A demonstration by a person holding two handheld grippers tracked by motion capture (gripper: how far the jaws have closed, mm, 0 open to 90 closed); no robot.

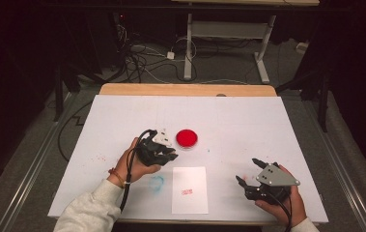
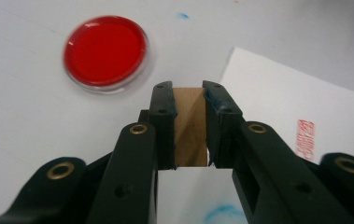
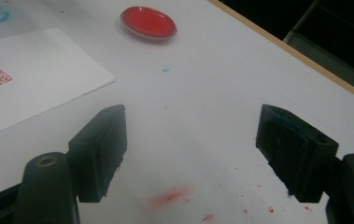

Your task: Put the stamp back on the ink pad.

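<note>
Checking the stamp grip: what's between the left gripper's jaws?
A wooden block, likely the stamp, clamped between the left gripper pads. Its top and one side face show; the stamping face and lower end are hidden. The red ink pad lies beyond.

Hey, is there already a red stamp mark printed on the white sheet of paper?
Yes, the high view shows a small red stamp mark on the lower part of the white sheet of paper.

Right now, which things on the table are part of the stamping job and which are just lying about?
In the job:
wooden stamp, clamped in the left gripper
red ink pad
white paper with a red imprint

Lying about:
blue smudge on the table cover
right gripper, open and idle
</note>
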